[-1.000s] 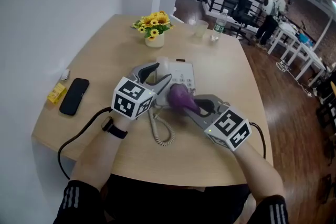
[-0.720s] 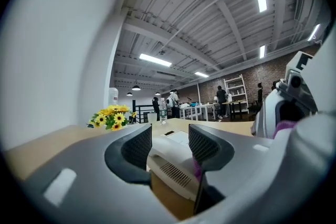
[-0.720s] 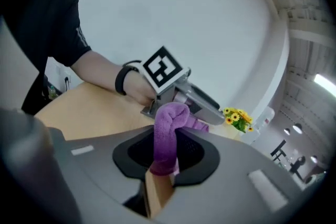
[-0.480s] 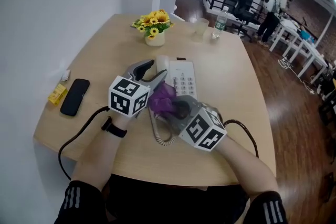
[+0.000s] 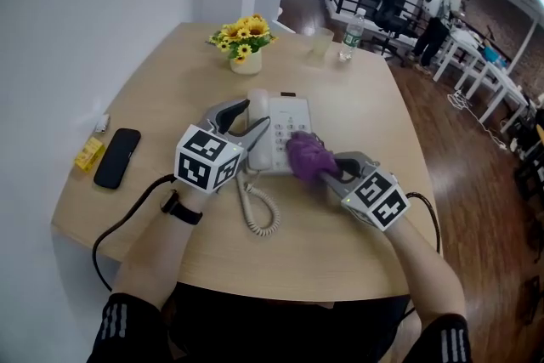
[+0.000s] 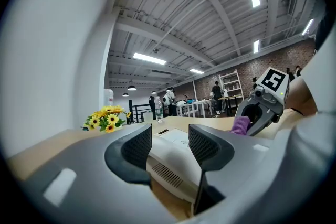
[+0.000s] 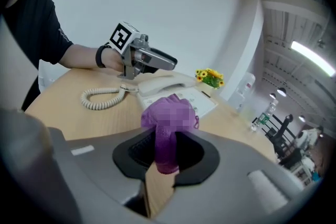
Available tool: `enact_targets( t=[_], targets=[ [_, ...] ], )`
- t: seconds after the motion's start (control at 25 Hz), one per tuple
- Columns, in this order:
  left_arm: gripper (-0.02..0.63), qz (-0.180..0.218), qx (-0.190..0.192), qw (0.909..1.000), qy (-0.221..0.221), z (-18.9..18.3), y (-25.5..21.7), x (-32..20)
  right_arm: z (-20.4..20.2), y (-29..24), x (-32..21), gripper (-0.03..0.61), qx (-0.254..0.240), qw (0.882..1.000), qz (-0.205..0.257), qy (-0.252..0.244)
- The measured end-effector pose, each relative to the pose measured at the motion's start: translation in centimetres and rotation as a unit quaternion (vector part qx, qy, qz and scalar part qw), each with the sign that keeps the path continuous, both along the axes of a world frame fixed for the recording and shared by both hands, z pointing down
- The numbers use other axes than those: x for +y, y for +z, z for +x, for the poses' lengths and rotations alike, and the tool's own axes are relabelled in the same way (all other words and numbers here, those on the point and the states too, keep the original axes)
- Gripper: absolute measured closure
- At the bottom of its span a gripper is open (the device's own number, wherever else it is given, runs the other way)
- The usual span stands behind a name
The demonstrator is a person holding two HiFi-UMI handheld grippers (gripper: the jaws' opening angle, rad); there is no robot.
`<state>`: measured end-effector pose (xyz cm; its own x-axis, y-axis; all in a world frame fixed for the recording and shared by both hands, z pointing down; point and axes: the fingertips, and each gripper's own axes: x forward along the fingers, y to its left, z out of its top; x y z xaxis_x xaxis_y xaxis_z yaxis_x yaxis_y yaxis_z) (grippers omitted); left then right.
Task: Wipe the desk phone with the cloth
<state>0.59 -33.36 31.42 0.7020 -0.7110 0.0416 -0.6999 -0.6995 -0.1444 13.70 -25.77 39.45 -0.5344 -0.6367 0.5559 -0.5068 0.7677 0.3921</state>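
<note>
Head view: the desk phone [image 5: 293, 121] lies in the middle of the table [image 5: 374, 110], with flowers [image 5: 242, 38] at its 12 o'clock and a mobile phone [image 5: 117, 157] well apart at 9 o'clock. The right tongs [image 5: 326, 169] come in from 4 o'clock, pinching a bunched purple cloth [image 5: 308, 155] that rests on the phone's near right corner. The phone looks light, so a firm stroke could slide it across the table. The left tongs [image 5: 257, 115] reach in from 7 o'clock, forearm low and wrist straight. The right forearm angles inward toward the phone.

Left gripper view: these tongs are spread, one on either side of the handset [image 6: 170, 155] on the phone's left. Whether they touch it cannot be told. If they are not truly steadying it, a push from the cloth could knock the handset out of its cradle.

Right gripper view: the tongs are pressed together on the cloth's tail, and the wad bulges ahead of them. The coiled cord [image 7: 102, 97] lies at 10 o'clock, where a long stroke might snag it. A grip so near the cloth's end could let the wad pull free, and the hard tongs would then scrape the keys.
</note>
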Motion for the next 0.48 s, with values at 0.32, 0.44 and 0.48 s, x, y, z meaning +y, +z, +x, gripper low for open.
enact_targets(
  t=[0.32, 0.44, 0.48],
  targets=[
    [0.400, 0.000, -0.001, 1.0000, 0.001, 0.1, 0.1, 0.0, -0.1, -6.5, -2.0, 0.502, -0.082, 0.996, 0.038, 0.020],
    [0.400, 0.000, 0.001, 1.0000, -0.002, -0.1, 0.0, -0.1, -4.3, -7.3, -3.0, 0.502, -0.089, 0.995, 0.040, -0.005],
    [0.400, 0.000, 0.003, 1.0000, -0.003, -0.2, -0.1, -0.1, -5.7, -6.6, -3.1, 0.502, -0.083, 0.996, 0.032, -0.013]
  ],
)
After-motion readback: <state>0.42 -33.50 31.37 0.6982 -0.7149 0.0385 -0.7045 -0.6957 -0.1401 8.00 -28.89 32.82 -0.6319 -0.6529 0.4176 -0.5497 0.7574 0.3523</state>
